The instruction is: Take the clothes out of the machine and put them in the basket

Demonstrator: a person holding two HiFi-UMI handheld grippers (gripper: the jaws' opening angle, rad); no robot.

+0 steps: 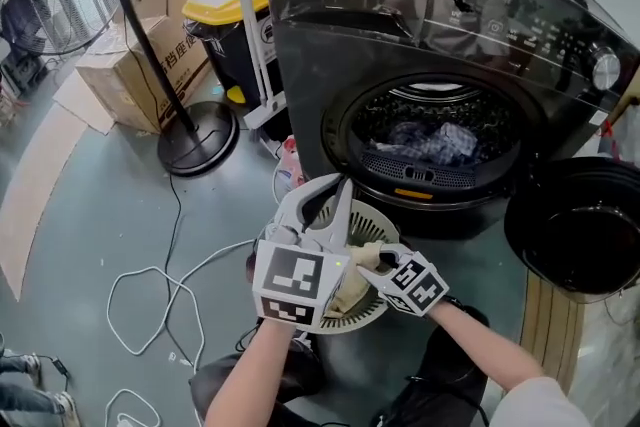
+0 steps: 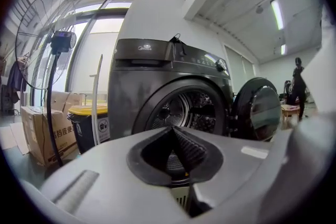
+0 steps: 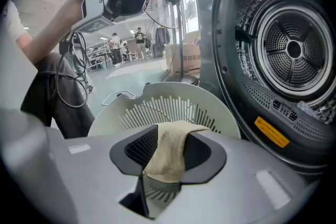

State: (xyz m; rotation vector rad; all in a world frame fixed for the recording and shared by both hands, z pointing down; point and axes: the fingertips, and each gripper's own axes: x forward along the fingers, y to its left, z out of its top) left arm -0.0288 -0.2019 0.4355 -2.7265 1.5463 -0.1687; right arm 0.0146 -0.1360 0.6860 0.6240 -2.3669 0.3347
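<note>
A beige cloth [image 3: 167, 140] is seen between the right gripper's [image 1: 368, 258] parted jaws over the basket [image 3: 157, 93]; the left gripper [image 2: 173, 153] is closed, empty. Snagged on a pad, the cloth could be dragged back out.

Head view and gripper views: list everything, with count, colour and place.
washer: 1, dark grey, centre
door: 1, black, open at right
clothes: heap, blue-white, inside washer
basket: 1, pale, before washer
cloth: 1, beige, between right hand-held gripper jaws, over basket
fan: 1, black, left
boxes: 2, brown, behind fan
bin: 1, black and yellow, beside washer
cables: few, white, floor at left
left hand-held gripper: 1, grey, shut, empty
right hand-held gripper: 1, grey, above basket
</note>
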